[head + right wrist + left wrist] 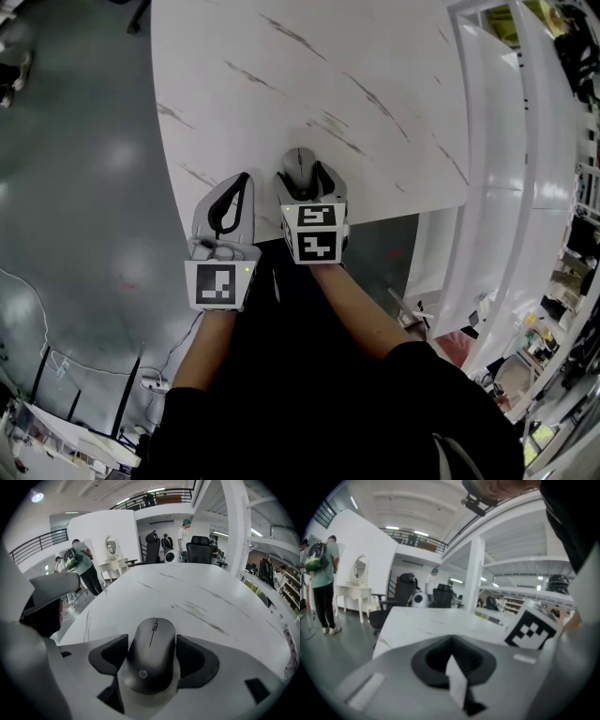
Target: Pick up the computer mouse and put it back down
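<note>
Mouse (151,660) on white table (375,75), between wide-spread jaws of right tool (303,176), left tool (245,181) closed

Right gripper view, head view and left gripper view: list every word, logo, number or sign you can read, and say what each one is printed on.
"hp": a logo on the dark grey computer mouse, near its rear end, in the right gripper view.
Right marker cube and left marker cube: black-and-white square patterns only, no letters or numbers.
Background shelves and furniture: any print there is too small and blurred to read.
</note>
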`<state>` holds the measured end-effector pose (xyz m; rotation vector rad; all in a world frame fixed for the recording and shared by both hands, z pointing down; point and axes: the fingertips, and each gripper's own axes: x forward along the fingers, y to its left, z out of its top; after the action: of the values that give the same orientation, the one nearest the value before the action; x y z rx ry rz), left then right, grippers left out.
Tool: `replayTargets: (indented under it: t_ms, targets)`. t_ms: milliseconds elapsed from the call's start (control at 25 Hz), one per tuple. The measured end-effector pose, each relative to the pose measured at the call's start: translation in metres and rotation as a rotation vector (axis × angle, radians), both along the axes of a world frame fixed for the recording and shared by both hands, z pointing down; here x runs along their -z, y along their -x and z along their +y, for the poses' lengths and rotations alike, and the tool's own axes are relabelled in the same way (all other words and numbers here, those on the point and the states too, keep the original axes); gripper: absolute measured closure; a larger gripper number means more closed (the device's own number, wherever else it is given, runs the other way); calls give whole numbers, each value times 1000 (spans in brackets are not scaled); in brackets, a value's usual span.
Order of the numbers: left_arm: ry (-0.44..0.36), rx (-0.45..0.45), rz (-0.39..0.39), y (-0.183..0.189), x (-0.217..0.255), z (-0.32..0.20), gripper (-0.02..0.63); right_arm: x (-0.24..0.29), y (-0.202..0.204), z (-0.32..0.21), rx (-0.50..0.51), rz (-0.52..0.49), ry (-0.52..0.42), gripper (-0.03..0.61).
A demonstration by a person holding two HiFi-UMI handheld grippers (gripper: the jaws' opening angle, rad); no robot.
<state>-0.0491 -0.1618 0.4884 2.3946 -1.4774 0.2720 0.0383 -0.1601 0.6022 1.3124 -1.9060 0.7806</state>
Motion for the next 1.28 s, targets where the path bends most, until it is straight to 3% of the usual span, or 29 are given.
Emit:
replayTargets:
  t_ms: [240, 560, 720, 840, 1280]
  targets:
    - [1, 7, 8, 3, 1, -3, 605, -2, 0, -1, -32, 28, 2, 308]
    - [-4, -6, -2, -1, 4, 3, 604, 5, -7, -3, -45, -6, -25, 310]
    - [-17, -26, -34, -3, 5, 9, 605, 23, -9, -4, -35, -8, -79, 310]
    - [-51, -17, -5, -8, 24, 7, 604, 47, -10, -4, -26, -10, -131, 310]
    - [-148, -21, -26, -14, 83, 13, 605, 162, -14, -3, -25, -63, -365, 310]
